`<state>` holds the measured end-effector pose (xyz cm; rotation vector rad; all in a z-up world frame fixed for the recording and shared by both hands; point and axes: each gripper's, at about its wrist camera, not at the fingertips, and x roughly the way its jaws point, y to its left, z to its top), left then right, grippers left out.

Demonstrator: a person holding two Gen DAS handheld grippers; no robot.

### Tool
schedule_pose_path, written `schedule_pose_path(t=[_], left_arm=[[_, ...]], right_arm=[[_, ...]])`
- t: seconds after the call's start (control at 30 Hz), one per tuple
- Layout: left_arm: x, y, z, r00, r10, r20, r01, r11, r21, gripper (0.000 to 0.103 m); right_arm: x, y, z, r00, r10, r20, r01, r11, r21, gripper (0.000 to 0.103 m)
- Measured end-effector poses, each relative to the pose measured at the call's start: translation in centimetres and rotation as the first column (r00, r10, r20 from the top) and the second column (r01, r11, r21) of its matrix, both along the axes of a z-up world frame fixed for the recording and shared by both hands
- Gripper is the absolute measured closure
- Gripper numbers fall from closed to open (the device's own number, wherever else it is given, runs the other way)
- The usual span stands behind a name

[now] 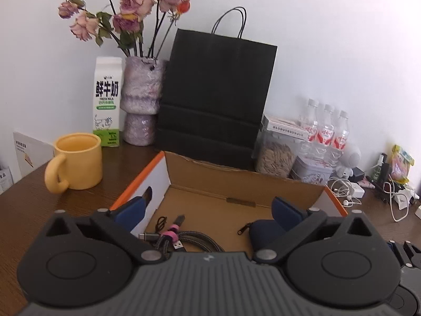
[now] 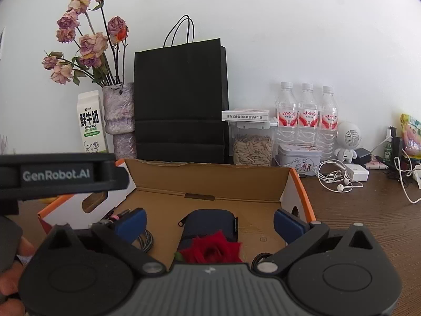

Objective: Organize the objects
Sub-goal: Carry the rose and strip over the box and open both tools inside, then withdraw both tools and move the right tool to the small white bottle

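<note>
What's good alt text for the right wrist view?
Open tongs hover over an open cardboard box holding a navy pouch, a red rose and a braided cable. Behind it, on a wooden table by a white wall, stand a black paper bag, dried roses in a vase, a milk carton and three water bottles.

A dark wooden counter (image 2: 368, 210) carries an open cardboard box (image 2: 210, 181) near the middle. Left of it stands a yellow mug (image 1: 77, 160); behind, against the far wall, a milk carton (image 1: 107, 102), vase (image 1: 139, 100), black paper bag (image 2: 181, 100), seed jar (image 2: 252, 147), tin (image 2: 300, 158) and three water bottles (image 2: 306, 115). White earphones (image 2: 339, 181) lie right.
</note>
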<state>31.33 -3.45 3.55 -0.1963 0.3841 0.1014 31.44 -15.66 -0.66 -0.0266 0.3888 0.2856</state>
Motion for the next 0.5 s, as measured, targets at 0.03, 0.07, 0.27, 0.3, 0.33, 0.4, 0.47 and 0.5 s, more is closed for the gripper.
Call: schedule_pose_path(t=[0.03,0.07,0.27,0.3,0.33,0.4,0.47,0.5], left_arm=[[-0.1,-0.1,0.1,1.0,-0.003,0.0,0.003,1.0,0.007,0.0],[-0.1,-0.1,0.1,1.0,-0.01,-0.003,0.01,1.0,0.007,0.0],[-0.7,0.2,0.2,1.0,-0.009,0.007,0.009,1.0,-0.009,0.0],[-1.0,0.4,0.3,1.0,-0.009,0.013,0.009,1.0,-0.017,0.0],[-1.4,0.5,0.4,1.0,-0.008,0.021,0.008,1.0,-0.023,0.0],[-2.5,0.9,0.7,0.999,-0.011,0.051,0.013,0.999,-0.036,0.0],[-4.2,1.3,1.1,0.996,-0.015,0.089,0.018,0.999,-0.041,0.0],[-4.9,1.5,1.1,0.995,-0.015,0.103,0.019,0.999,-0.041,0.0]], right_arm=[[-0.1,-0.1,0.0,1.0,0.0,0.001,0.0,1.0,0.003,0.0],[-0.2,-0.1,0.1,1.0,0.003,0.002,-0.003,1.0,0.006,0.0],[-1.0,-0.5,0.6,1.0,-0.001,0.02,0.001,1.0,0.025,0.0],[-1.3,-0.7,0.8,1.0,-0.006,0.026,0.005,0.999,0.031,0.0],[-1.6,-0.9,1.0,0.999,-0.009,0.035,0.008,0.999,0.038,0.0],[-2.6,-1.4,1.4,0.998,-0.013,0.059,0.01,0.999,0.049,0.0],[-3.7,-2.0,1.9,0.996,-0.014,0.089,0.009,0.998,0.059,0.0],[-4.5,-2.3,2.1,0.994,-0.011,0.106,0.004,0.998,0.062,0.0]])
